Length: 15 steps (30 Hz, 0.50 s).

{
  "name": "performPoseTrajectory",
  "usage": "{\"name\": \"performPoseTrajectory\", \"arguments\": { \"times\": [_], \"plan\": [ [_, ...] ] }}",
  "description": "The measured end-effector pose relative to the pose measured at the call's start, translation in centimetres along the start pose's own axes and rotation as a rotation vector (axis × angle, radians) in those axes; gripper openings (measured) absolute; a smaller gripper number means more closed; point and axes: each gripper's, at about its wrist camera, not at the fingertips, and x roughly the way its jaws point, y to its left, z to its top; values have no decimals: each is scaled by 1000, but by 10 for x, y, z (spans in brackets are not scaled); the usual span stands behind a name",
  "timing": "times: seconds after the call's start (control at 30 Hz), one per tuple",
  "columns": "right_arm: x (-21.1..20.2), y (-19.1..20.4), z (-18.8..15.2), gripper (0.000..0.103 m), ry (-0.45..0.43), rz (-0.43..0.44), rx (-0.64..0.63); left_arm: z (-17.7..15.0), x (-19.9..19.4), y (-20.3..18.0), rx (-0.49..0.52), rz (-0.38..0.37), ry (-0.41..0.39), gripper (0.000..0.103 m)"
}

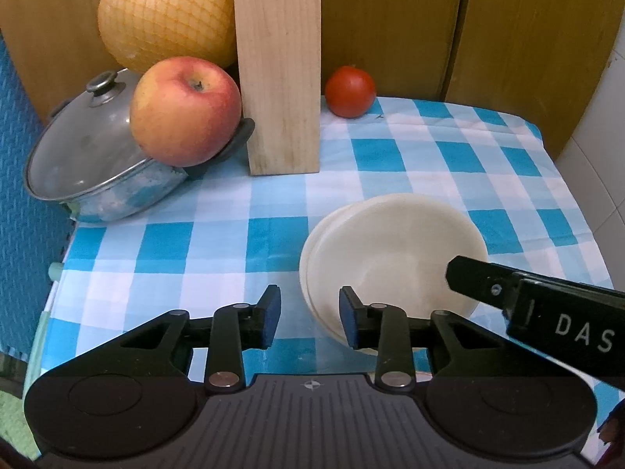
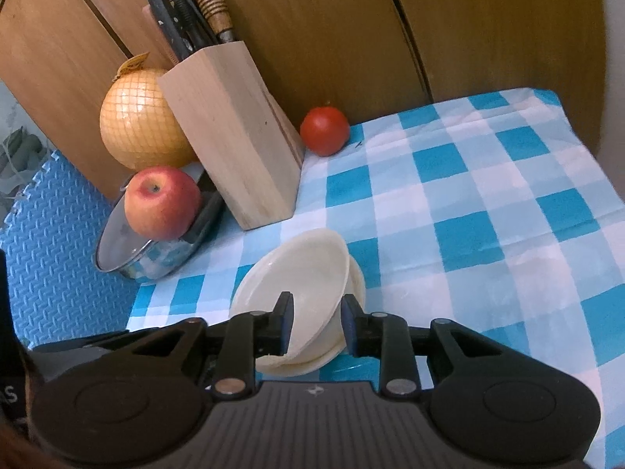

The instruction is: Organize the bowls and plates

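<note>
I have both claws over the counter (image 1: pixel 449 148), which is covered in a blue-and-white checked cloth. The cream bowls (image 1: pixel 394 250) sit stacked near the front edge — at least two, one nested in the other, and from the right wrist view the upper bowl (image 2: pixel 300 285) looks tilted in the lower one (image 2: pixel 351 312).

My left claw (image 1: pixel 308 318) is apart and holds nothing; its right fingertip (image 1: pixel 349 320) overlaps the near rim of the stack, though I cannot tell whether it touches. My right claw (image 2: pixel 315 324) is also apart, its two pads on either side of the near rim of the upper bowl — not clamped, as far as I can see. In the left wrist view its black finger reaches in from the right over the bowls.

Behind the bowls a wooden knife block (image 2: pixel 234 144) stands upright with knife handles (image 2: pixel 187 19) sticking out. To its left a steel pot (image 1: pixel 97 164) with a glass lid carries a red apple (image 1: pixel 185 111) on its edge, and a netted pomelo (image 1: pixel 168 11) sits behind that. A tomato (image 1: pixel 350 91) rests just right of the block, against the wooden panels.
</note>
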Motion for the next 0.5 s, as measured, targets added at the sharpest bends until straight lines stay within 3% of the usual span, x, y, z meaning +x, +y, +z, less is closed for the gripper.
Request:
{"name": "performPoseTrajectory", "arguments": {
  "times": [0.33,0.5],
  "plan": [
    [-3,-9,3,27,-9,-15,13,-1,1,7,-2,-2,6,54],
    [2,-10,3,32,6,-20,13,-5,-2,9,22,-14,1,60]
  ]
}}
